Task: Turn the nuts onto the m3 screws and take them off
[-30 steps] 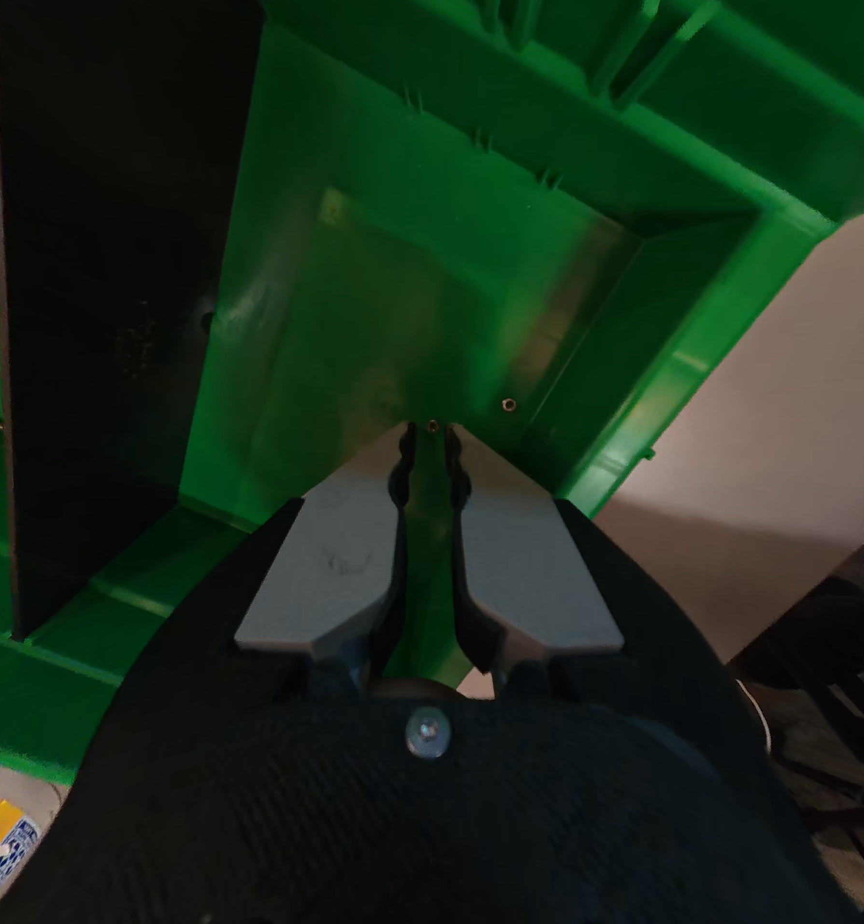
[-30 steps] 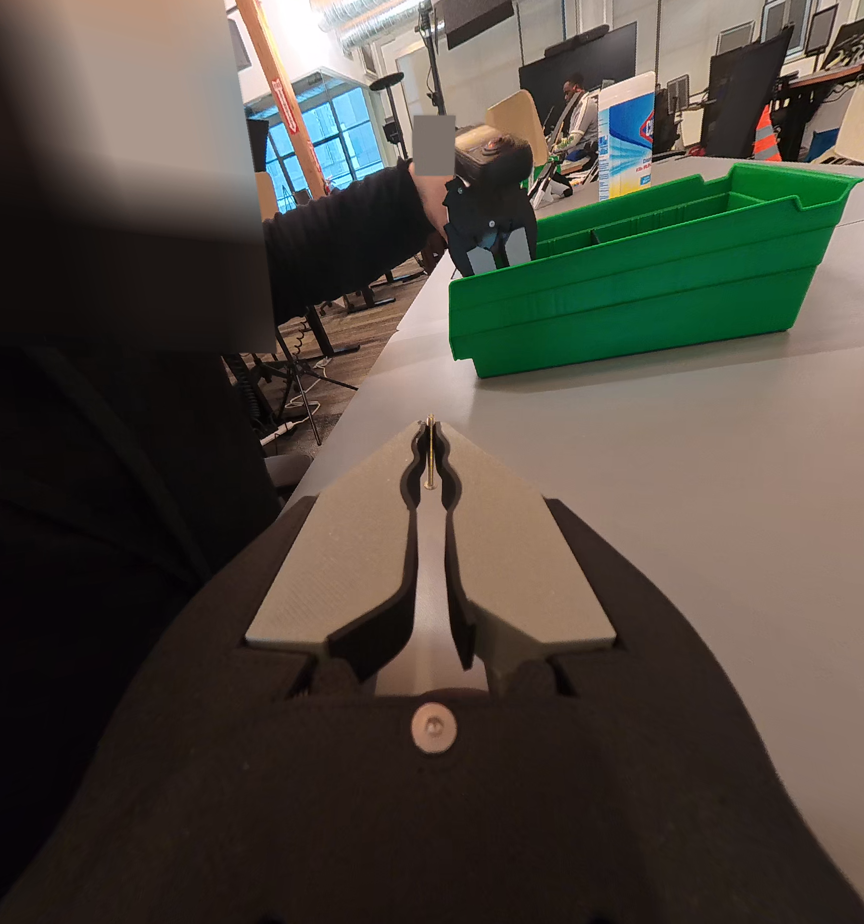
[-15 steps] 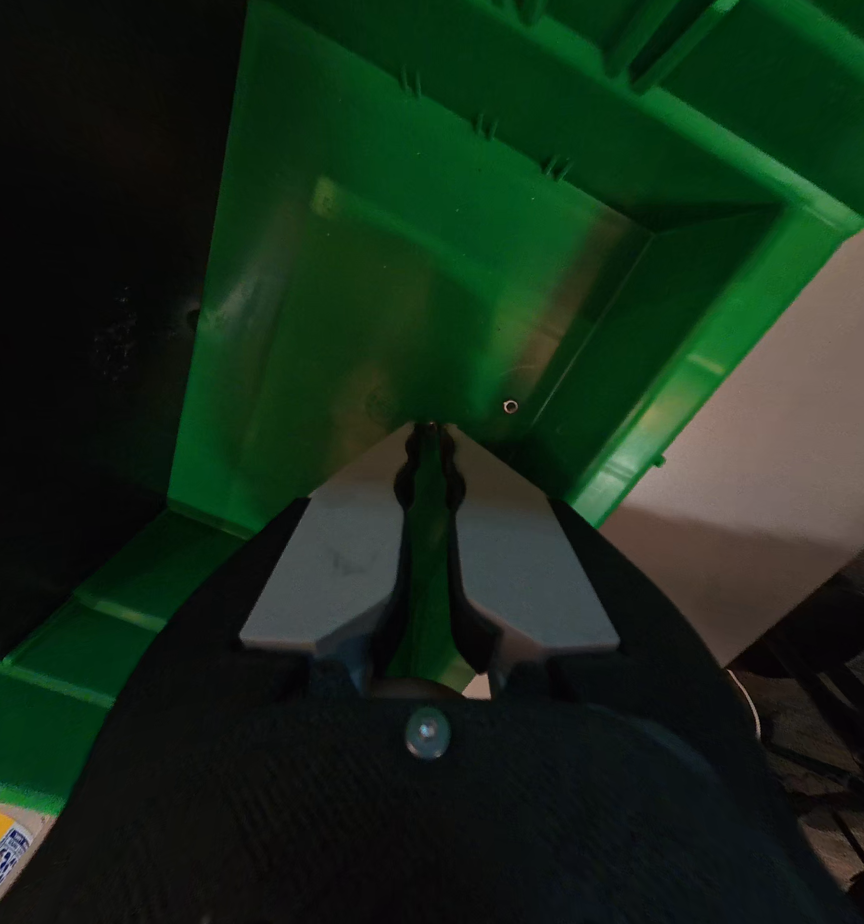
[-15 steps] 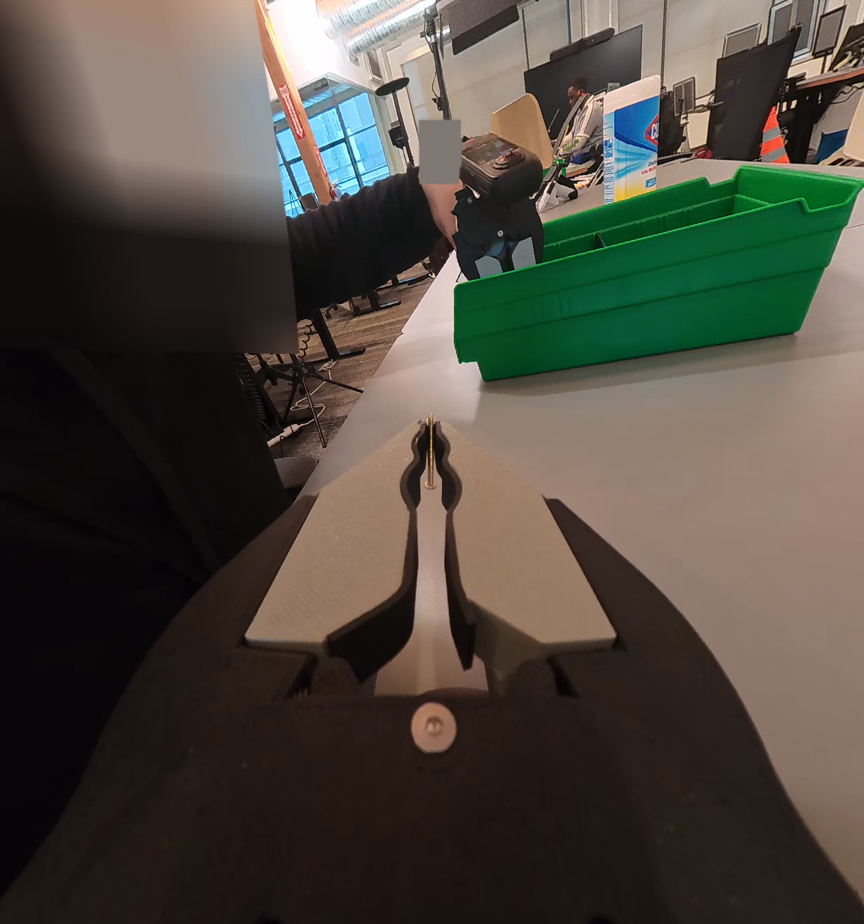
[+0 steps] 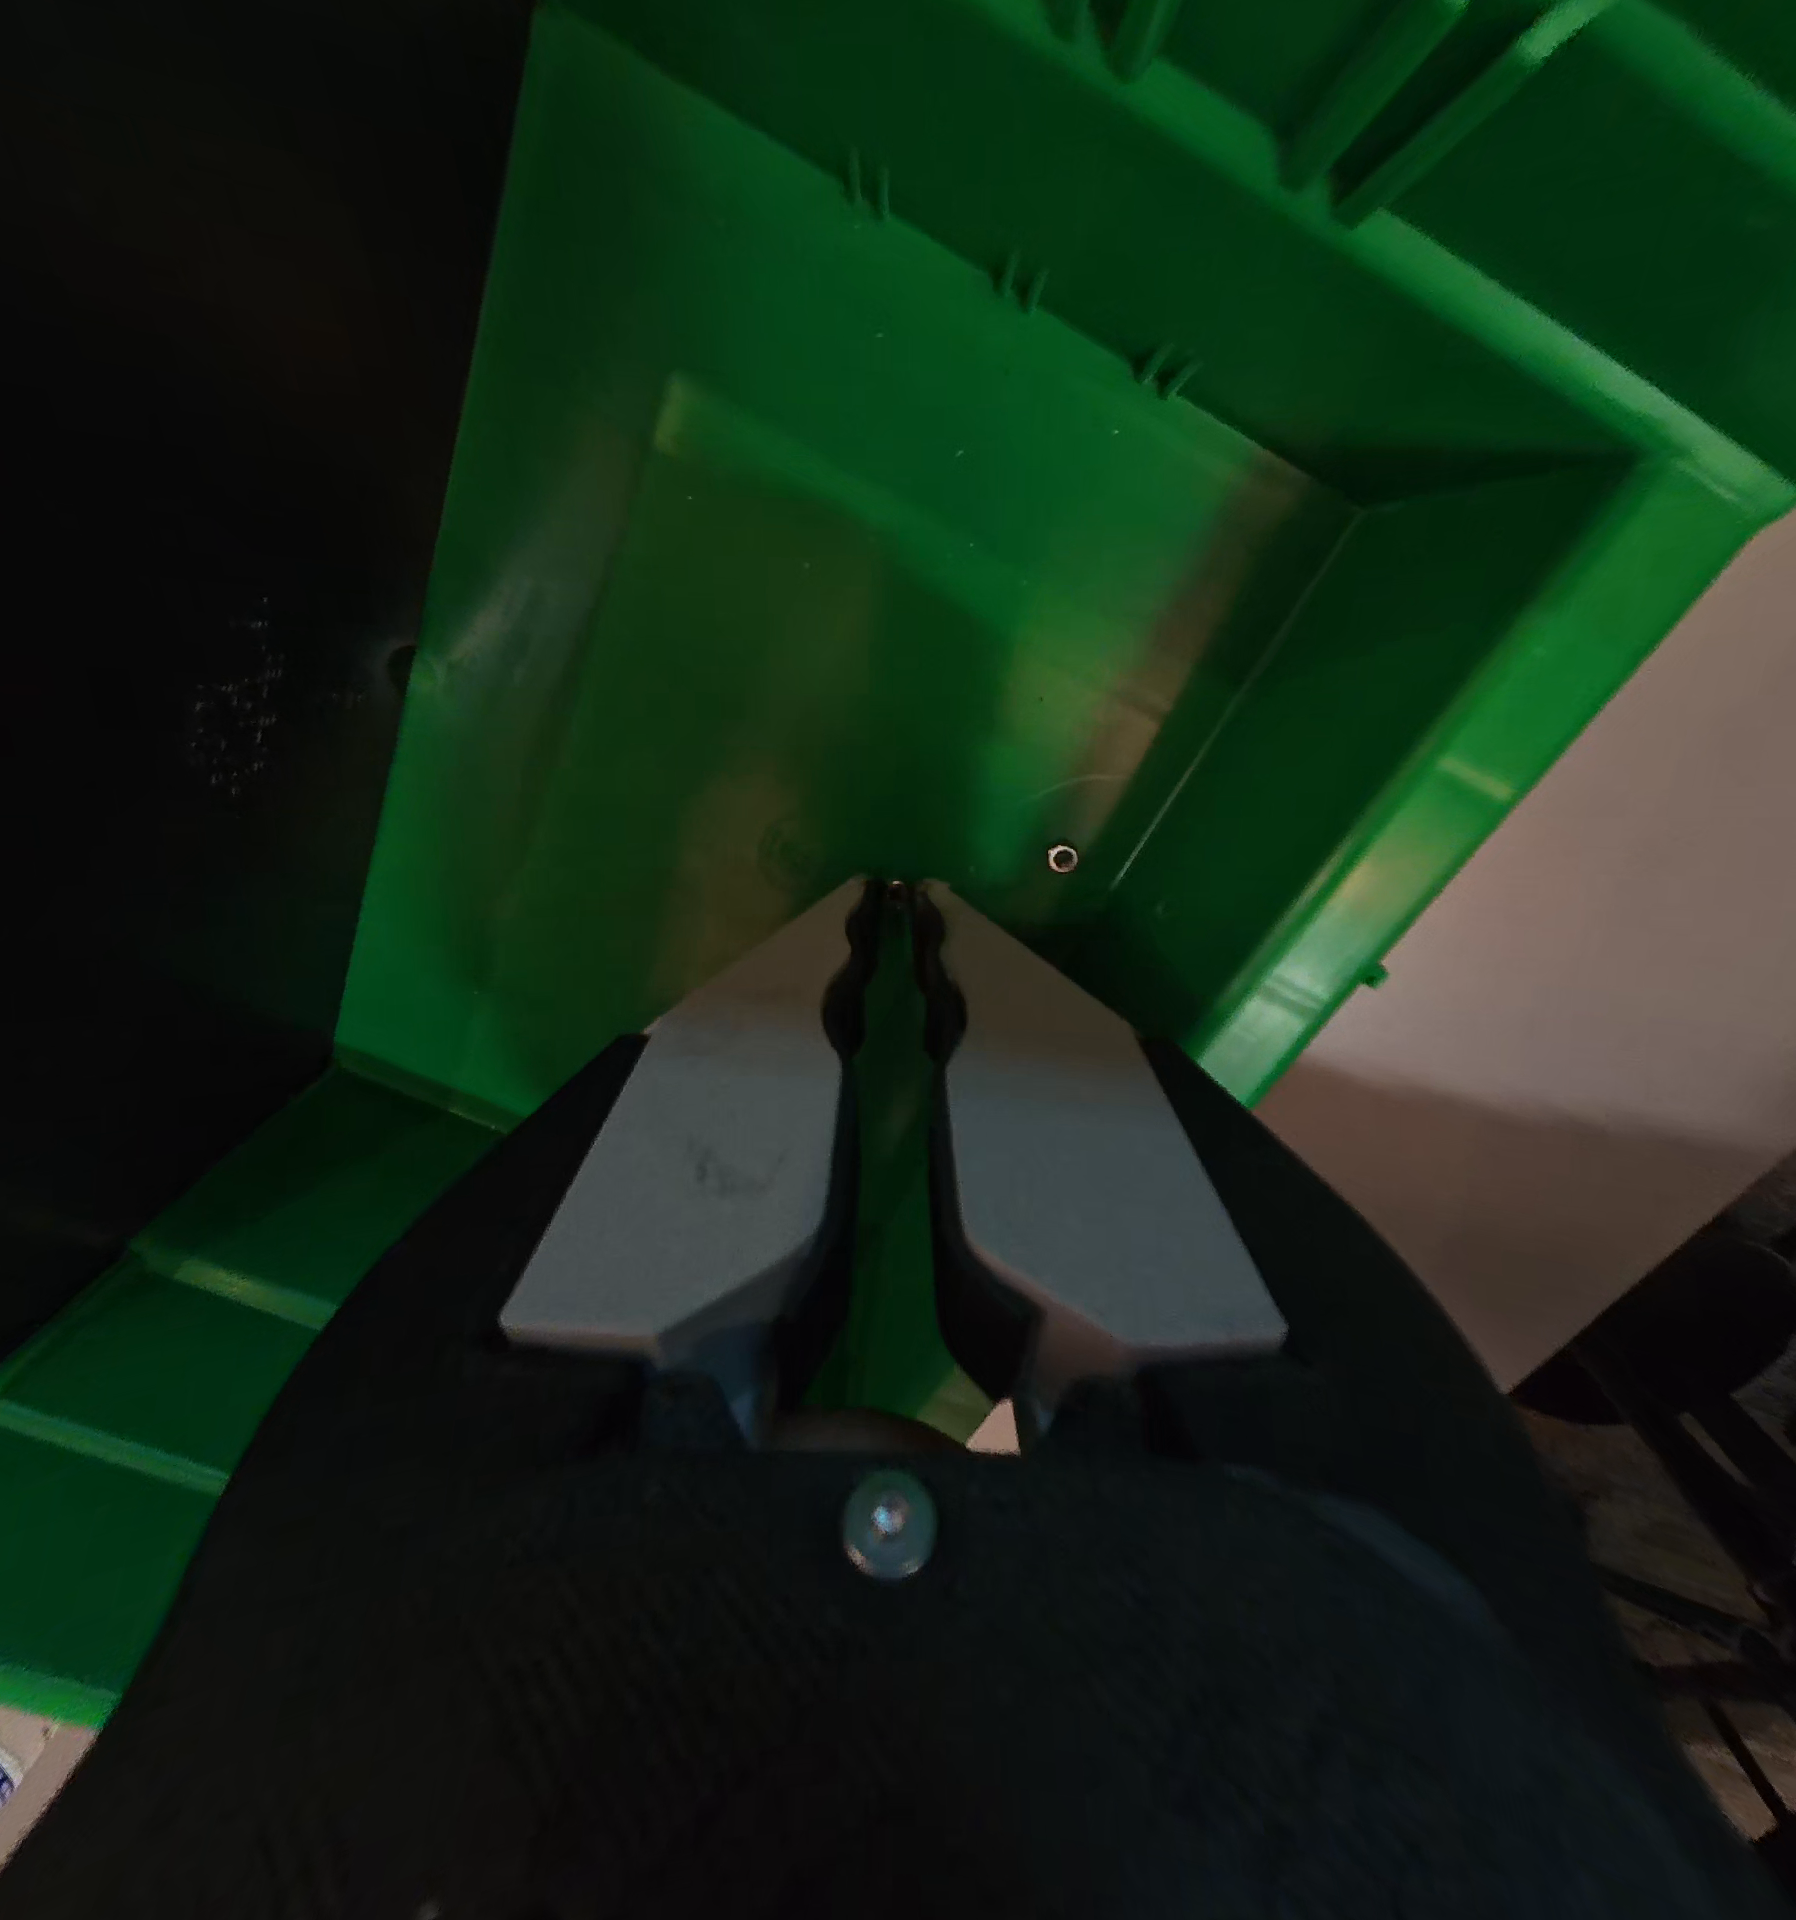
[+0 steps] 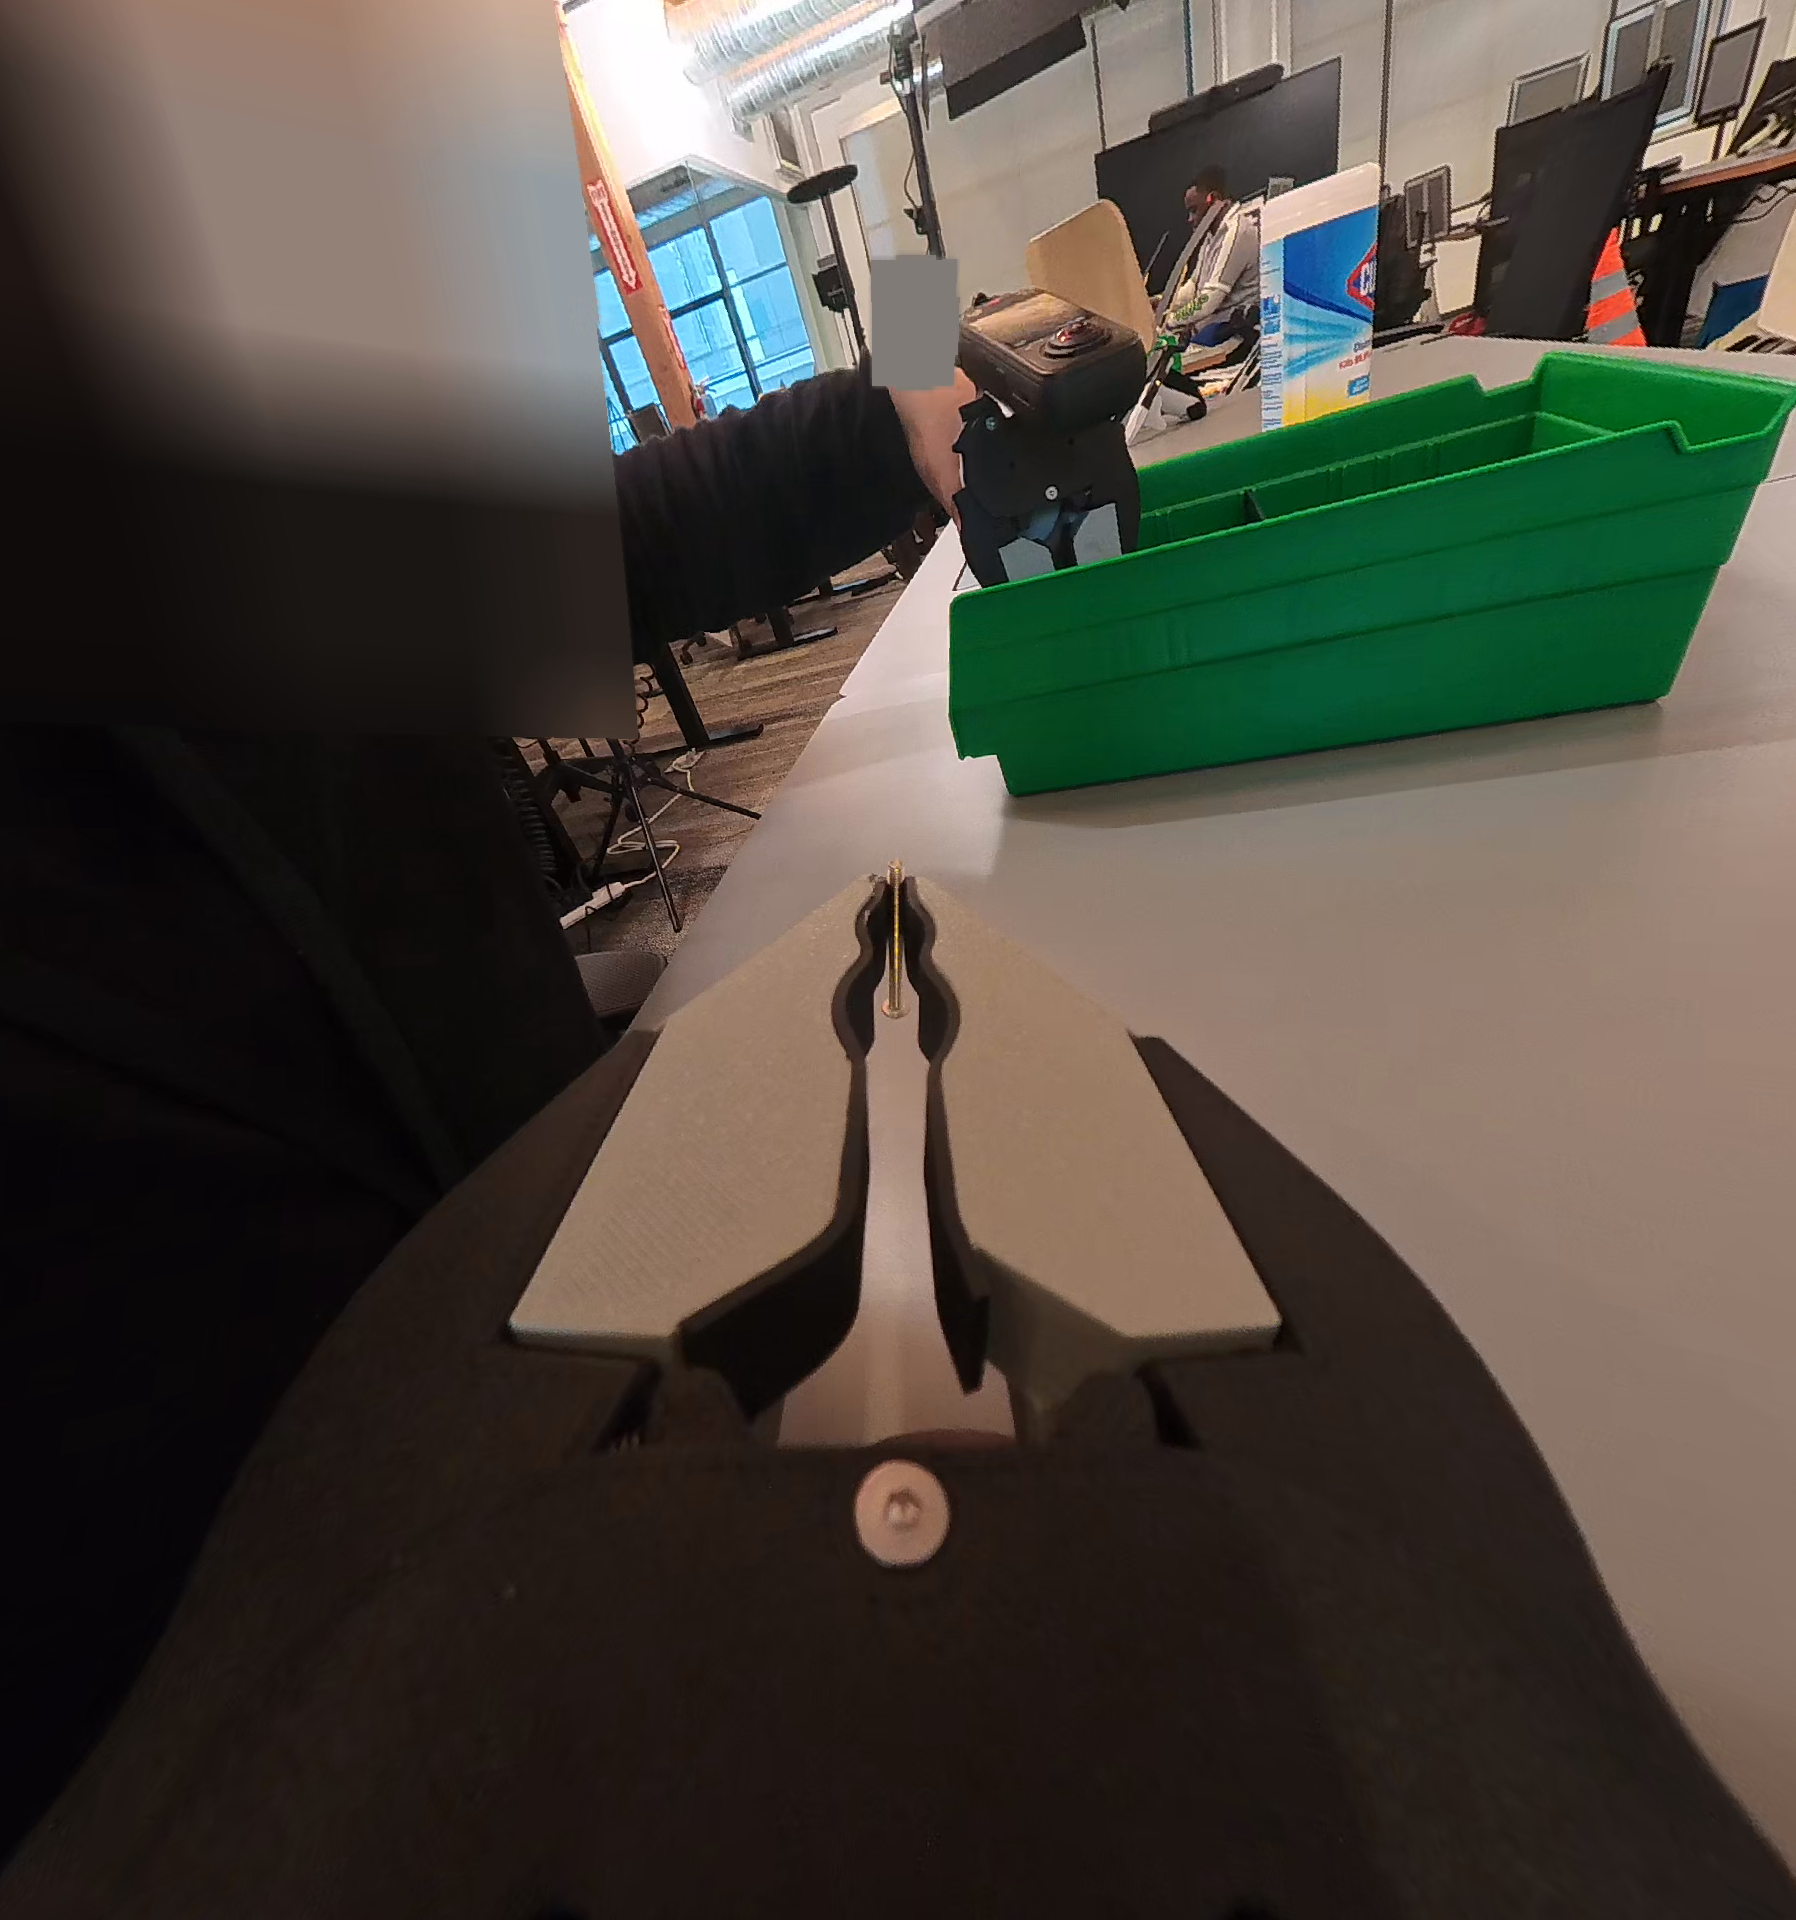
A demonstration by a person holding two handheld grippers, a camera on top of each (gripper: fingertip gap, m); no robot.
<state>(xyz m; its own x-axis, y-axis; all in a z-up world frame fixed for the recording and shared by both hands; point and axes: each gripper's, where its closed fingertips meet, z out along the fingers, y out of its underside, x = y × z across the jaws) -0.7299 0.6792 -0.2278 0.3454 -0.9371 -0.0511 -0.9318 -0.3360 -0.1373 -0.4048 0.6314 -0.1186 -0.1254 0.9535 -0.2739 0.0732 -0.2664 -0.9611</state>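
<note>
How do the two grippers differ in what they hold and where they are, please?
The right gripper is shut on a brass screw, whereas the left gripper pinches a small nut. The right hangs over the grey table; the left reaches into the green bin, near a loose nut. Both have grey fingers.

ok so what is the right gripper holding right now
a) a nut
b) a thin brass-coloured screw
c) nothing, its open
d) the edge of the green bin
b, since the right gripper is shut on a thin brass-coloured screw held lengthwise between its tips over the grey table, well short of the green bin.
</note>
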